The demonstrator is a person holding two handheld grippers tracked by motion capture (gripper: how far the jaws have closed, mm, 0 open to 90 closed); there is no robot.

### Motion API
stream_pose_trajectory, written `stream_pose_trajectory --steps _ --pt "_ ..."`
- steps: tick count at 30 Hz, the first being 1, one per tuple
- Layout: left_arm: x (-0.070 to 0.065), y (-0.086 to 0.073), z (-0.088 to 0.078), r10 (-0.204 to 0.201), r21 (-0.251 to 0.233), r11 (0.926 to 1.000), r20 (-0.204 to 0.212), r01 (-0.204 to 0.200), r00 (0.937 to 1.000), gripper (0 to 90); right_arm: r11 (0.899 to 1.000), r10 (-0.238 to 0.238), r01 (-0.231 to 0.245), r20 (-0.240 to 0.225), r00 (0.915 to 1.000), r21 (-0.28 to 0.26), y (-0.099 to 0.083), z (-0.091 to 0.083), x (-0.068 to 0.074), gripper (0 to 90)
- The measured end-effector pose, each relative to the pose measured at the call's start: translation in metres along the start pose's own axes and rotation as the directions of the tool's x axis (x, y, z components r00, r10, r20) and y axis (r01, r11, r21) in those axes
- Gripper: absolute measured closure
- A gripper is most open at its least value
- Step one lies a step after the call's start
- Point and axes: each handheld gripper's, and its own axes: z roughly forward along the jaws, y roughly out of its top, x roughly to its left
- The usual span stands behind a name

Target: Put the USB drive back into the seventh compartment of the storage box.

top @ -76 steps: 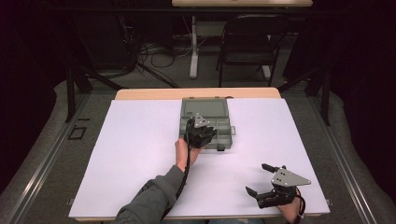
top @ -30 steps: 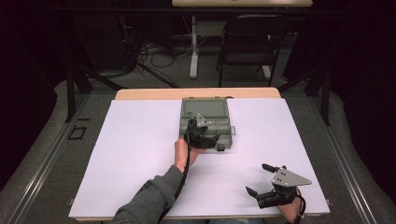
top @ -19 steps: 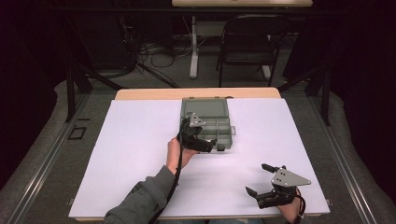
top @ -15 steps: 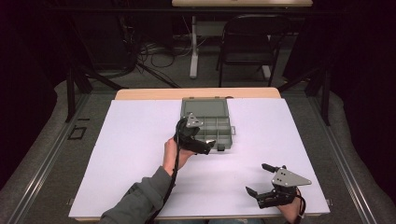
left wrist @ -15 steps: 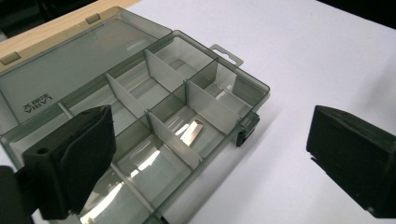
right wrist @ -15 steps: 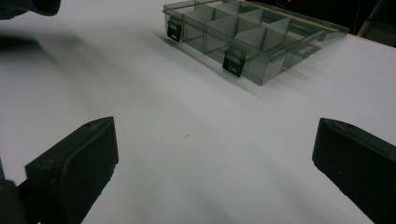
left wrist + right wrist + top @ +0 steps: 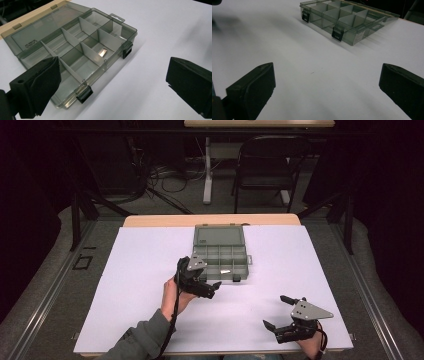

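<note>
1. The grey compartment box (image 7: 221, 254) sat open toward the far middle of the white table (image 7: 125, 285), its lid laid flat behind it.
2. A small bright strip (image 7: 102, 52), probably metal though too small to tell, lay in a front compartment, to the right of the middle as the person faced it.
3. The left gripper (image 7: 200, 281) hovered just beside the box's near left corner, jaws wide apart and empty.
4. The right gripper (image 7: 290, 322) rested near the table's front right, well apart from the box, jaws likewise spread with nothing between them.
5. Risk, as I judged it: the light plastic box could slide or tip if a jaw caught a latch (image 7: 84, 94) or its front wall.
6. The thin strip, lying flat against the floor, could slip from the pads or skid under a divider (image 7: 89, 50).
</note>
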Motion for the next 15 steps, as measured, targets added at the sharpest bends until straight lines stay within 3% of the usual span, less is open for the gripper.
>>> stream_pose_trajectory --steps 9,15 --pt "-0.003 -0.016 -0.025 0.025 -0.011 0.9996 -0.023 -0.025 0.9994 0.0 1.0 -0.001 0.001 -0.001 1.0 0.0 0.0 0.0 0.0 0.1" --pt "-0.001 -0.03 -0.04 0.015 -0.026 0.9995 -0.044 -0.016 0.9989 0.0 1.0 0.002 -0.002 -0.001 1.0 -0.004 0.0 0.0 0.0 0.2"
